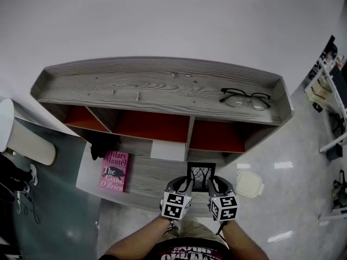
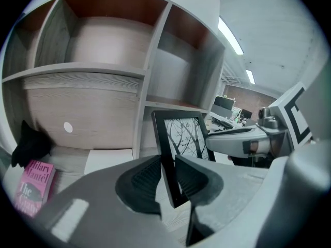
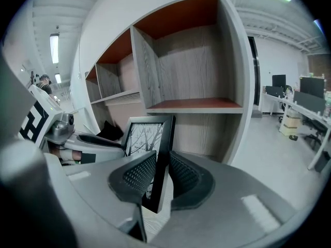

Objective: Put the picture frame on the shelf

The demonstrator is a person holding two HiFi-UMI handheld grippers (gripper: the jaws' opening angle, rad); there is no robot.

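Carry step: left claw (image 2: 166,182) and right claw (image 3: 161,177) each pinch an edge of the black rectangular picture frame (image 1: 201,176), upright before the grey wooden shelf (image 1: 162,88); next, probably, setting it into an open compartment.

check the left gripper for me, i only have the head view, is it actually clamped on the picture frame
Observer: Yes. The left gripper view shows the left gripper with both pads pressed on the lower part of the picture frame, on its left side edge.
Operator: and the right one
Observer: The right gripper is shut on the opposite side edge, also low down, with the black edge squeezed between its ribbed pads.
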